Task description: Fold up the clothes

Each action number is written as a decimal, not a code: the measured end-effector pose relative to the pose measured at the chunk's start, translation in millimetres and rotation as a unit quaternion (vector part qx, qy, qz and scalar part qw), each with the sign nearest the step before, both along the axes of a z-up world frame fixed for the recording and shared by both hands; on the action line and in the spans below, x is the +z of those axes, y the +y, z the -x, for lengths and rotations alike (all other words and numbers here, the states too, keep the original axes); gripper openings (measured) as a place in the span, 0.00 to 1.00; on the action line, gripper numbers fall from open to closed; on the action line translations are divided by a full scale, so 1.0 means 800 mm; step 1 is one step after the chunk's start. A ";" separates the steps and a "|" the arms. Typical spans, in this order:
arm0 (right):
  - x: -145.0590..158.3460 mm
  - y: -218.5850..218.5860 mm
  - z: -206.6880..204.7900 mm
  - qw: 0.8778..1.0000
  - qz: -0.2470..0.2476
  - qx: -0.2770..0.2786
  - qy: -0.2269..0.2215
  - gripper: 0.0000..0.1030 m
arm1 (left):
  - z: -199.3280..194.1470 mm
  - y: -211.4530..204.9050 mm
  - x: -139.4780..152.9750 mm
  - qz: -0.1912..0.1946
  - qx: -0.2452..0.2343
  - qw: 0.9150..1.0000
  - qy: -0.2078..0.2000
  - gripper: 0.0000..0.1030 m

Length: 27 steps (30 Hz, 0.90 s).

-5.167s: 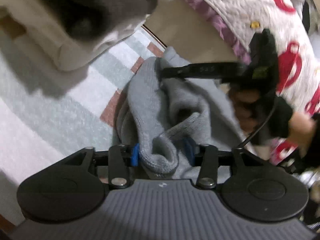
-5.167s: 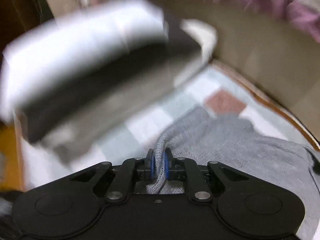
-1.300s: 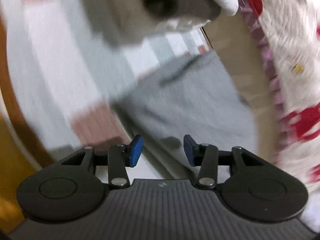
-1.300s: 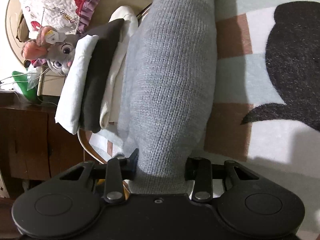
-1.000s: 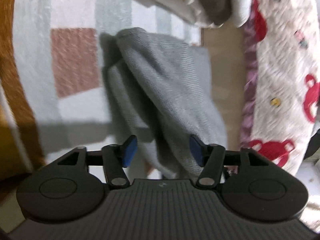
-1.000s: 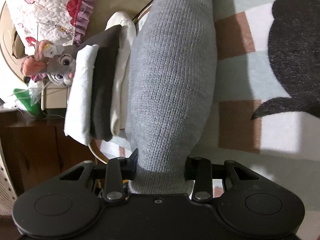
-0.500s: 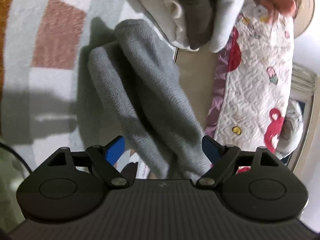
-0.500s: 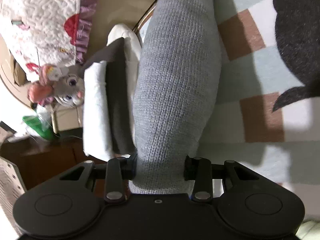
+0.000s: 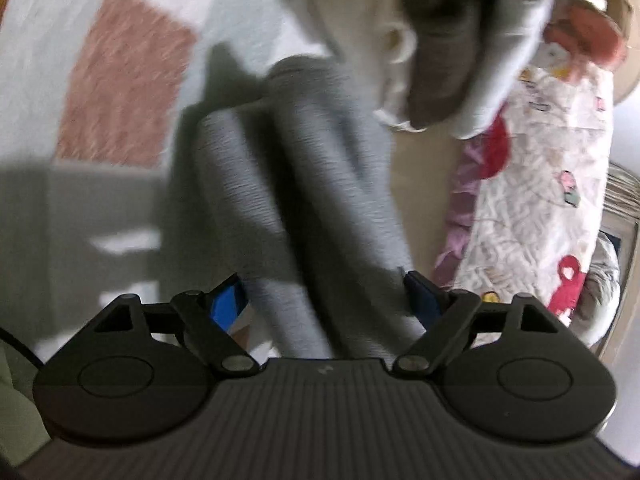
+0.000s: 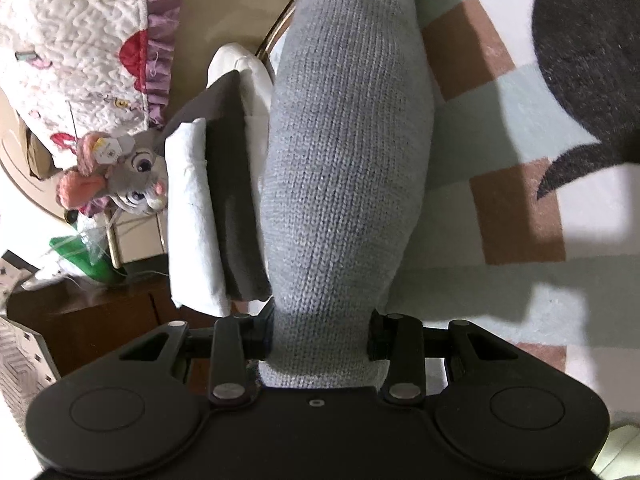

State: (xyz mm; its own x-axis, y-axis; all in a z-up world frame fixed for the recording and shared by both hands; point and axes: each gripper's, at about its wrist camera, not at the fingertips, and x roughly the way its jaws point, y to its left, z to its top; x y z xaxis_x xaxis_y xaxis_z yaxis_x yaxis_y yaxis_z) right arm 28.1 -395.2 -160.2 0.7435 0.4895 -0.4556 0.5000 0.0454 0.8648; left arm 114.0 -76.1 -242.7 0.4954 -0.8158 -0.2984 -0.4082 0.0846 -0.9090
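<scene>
Firstly, left wrist view. Left gripper (image 9: 324, 300): jaws spread wide, blue pads well apart. Grey knit garment (image 9: 304, 184) runs up from between them in two thick folds; one fold touches or nearly touches the right-hand pad, the other pad stands clear, and no squeeze shows. Picture blurred. Garment lies on a pale rug (image 9: 132, 32) with a reddish-brown square (image 9: 124, 76). Folded stack (image 9: 436, 40) of cream, dark and white cloth just beyond the garment's far end, overhanging it. Quilted cover (image 9: 548, 184), white with red and pink figures and a purple frill, to the right; tan floor between it and the garment.

Next, right wrist view. Right gripper (image 10: 320, 334): jaws part-way closed, pressing both sides of the grey knit garment (image 10: 344, 140), which bulges wide above them and stretches away as one thick, ribbed roll. Folded stack (image 10: 216, 208) touching its left side: white, dark brown, cream layers edge-on. Plush mouse toy (image 10: 128, 168), grey with pink ears, left of the stack. Quilted cover (image 10: 76, 40) upper left. Dark wooden furniture (image 10: 92, 320) lower left. Rug (image 10: 500, 216) right of the garment, chequered pale and brown, with a large black patch (image 10: 588, 52).
</scene>
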 end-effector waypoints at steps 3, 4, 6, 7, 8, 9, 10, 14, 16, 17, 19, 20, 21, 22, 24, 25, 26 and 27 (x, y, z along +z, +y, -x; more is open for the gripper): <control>0.003 -0.001 -0.002 1.000 0.003 0.006 -0.005 0.43 | -0.016 -0.008 -0.001 -0.017 -0.004 1.000 0.005 0.82; 0.004 0.000 -0.003 1.000 0.007 0.012 -0.006 0.43 | -0.024 -0.007 0.001 -0.024 -0.004 1.000 0.003 0.82; 0.006 0.001 -0.003 1.000 0.015 0.025 -0.010 0.43 | -0.047 -0.009 0.006 -0.060 -0.030 0.998 -0.005 0.82; 0.004 0.003 -0.003 0.999 0.017 0.033 -0.012 0.43 | -0.054 -0.011 0.008 -0.081 -0.053 0.995 -0.012 0.71; 0.003 0.004 -0.003 0.999 0.019 0.041 -0.015 0.43 | -0.058 -0.014 0.016 -0.120 -0.079 0.989 -0.039 0.49; 0.001 0.007 -0.003 0.998 0.029 0.051 -0.017 0.43 | -0.062 -0.017 0.024 -0.158 -0.103 0.980 -0.066 0.40; -0.001 0.009 -0.002 0.997 0.047 0.063 -0.019 0.45 | -0.061 -0.020 0.035 -0.193 -0.116 0.969 -0.102 0.30; -0.016 0.004 0.011 0.990 0.102 0.098 -0.012 0.59 | -0.050 -0.050 0.075 -0.322 -0.170 0.909 -0.205 0.24; -0.019 -0.002 0.024 0.986 0.132 0.104 -0.009 0.59 | -0.049 -0.058 0.081 -0.333 -0.175 0.901 -0.217 0.24; -0.018 -0.006 0.030 0.982 0.152 0.110 -0.009 0.59 | -0.051 -0.060 0.083 -0.339 -0.179 0.896 -0.223 0.24; -0.012 -0.022 0.051 0.976 0.191 0.098 -0.016 0.59 | -0.054 -0.064 0.086 -0.352 -0.187 0.887 -0.233 0.24; -0.009 -0.035 0.061 0.976 0.202 0.079 -0.026 0.59 | -0.054 -0.063 0.084 -0.347 -0.190 0.889 -0.228 0.24; -0.007 -0.048 0.069 0.975 0.212 0.061 -0.036 0.60 | -0.053 -0.061 0.082 -0.345 -0.193 0.890 -0.226 0.24; -0.006 -0.061 0.072 0.973 0.222 0.043 -0.038 0.66 | -0.051 -0.059 0.081 -0.342 -0.196 0.891 -0.224 0.24; -0.011 -0.087 0.070 0.970 0.239 0.022 -0.033 0.70 | -0.053 -0.064 0.085 -0.345 -0.199 0.889 -0.227 0.24; -0.017 -0.098 0.063 0.969 0.244 0.015 -0.024 0.70 | -0.050 -0.060 0.083 -0.343 -0.200 0.890 -0.225 0.24; -0.023 -0.106 0.056 0.969 0.245 0.011 -0.022 0.71 | -0.048 -0.057 0.081 -0.341 -0.202 0.890 -0.224 0.24; -0.032 -0.112 0.046 0.971 0.239 0.008 -0.025 0.71 | -0.046 -0.054 0.079 -0.339 -0.204 0.891 -0.222 0.24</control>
